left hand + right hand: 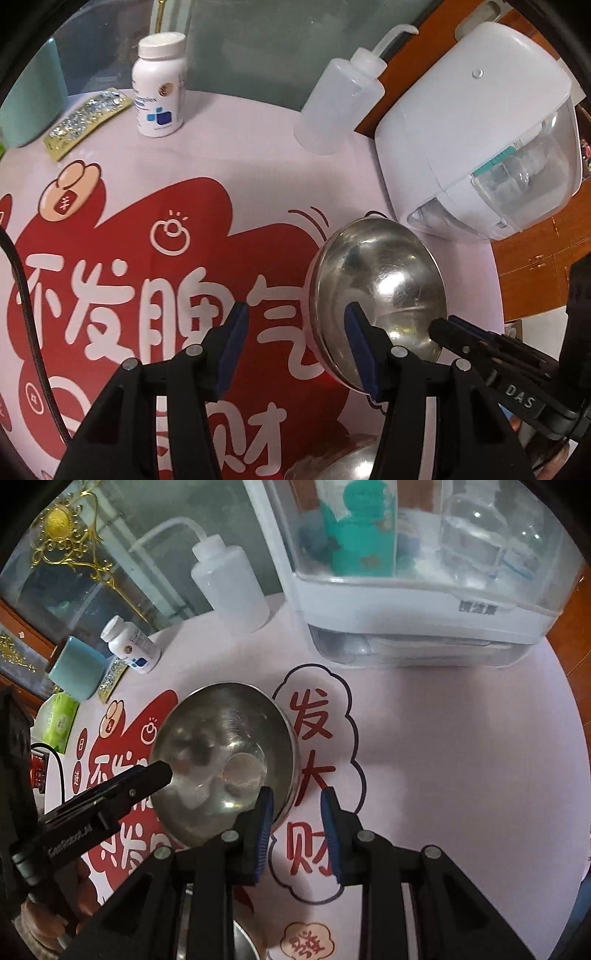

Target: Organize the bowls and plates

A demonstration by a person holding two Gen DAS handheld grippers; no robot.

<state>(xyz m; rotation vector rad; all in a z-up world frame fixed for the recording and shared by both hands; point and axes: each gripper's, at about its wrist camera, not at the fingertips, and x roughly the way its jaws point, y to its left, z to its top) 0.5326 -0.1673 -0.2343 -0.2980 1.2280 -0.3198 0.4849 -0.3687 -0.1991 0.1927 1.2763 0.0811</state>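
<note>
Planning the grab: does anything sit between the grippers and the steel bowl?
Nothing visible does. The steel bowl already has the right gripper straddling its near rim, and the left gripper is open right beside it.

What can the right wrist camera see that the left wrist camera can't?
Only the right view shows the green tissue pack and the gold ornament. Only the left view shows the wooden cabinet. Both show the steel bowl, squeeze bottle, pill bottle and white appliance. Both claws, left and right, are open.
</note>
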